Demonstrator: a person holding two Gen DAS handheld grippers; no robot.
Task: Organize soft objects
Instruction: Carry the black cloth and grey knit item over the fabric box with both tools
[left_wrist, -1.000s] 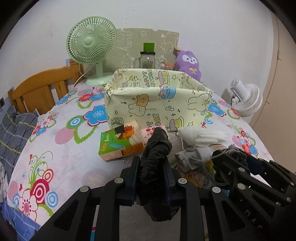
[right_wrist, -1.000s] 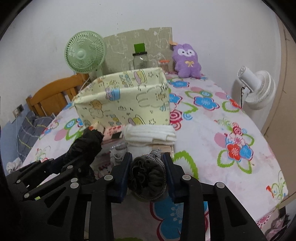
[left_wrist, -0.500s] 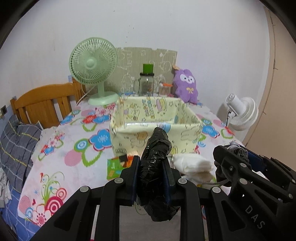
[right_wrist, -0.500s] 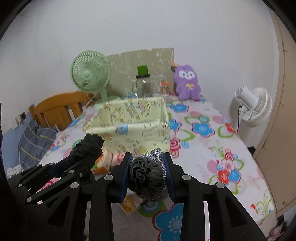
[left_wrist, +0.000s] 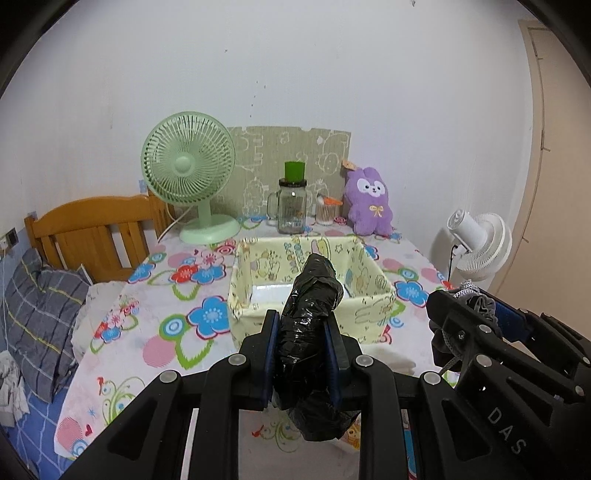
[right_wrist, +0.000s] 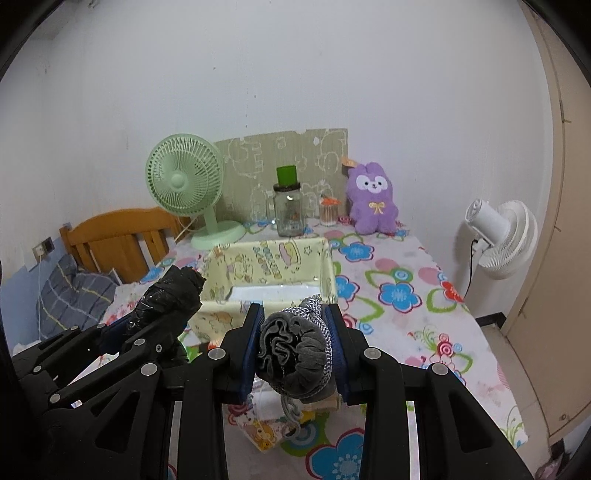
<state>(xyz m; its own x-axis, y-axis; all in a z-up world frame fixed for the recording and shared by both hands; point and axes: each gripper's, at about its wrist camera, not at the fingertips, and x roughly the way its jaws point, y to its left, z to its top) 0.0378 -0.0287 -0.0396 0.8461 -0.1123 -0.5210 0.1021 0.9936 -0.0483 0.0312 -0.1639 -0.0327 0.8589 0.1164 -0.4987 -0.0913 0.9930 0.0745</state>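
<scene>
My left gripper (left_wrist: 301, 323) is shut on a black plastic bundle (left_wrist: 312, 306) and holds it high above the table, in front of the yellow cartoon-print fabric bin (left_wrist: 251, 295). My right gripper (right_wrist: 295, 317) is shut on a rolled grey knit item (right_wrist: 293, 349), also held above the table near the bin's (right_wrist: 325, 266) front edge. The bin is open and shows a pale bare floor. The left gripper with the black bundle (right_wrist: 168, 295) shows at left in the right wrist view; the right gripper with the grey item (left_wrist: 476, 302) shows at right in the left wrist view.
On the floral tablecloth (left_wrist: 162, 332) at the back stand a green fan (left_wrist: 190, 173), a glass jar with green lid (left_wrist: 291, 206), a small cup (left_wrist: 327, 210) and a purple plush (left_wrist: 367, 205). A white fan (right_wrist: 498, 238) stands right of the table. A wooden headboard (left_wrist: 92, 229) is at left.
Both grippers have risen well above the table with their loads. The white cloths and packets on the table have dropped out of sight below, and the bin's inside has come into view.
</scene>
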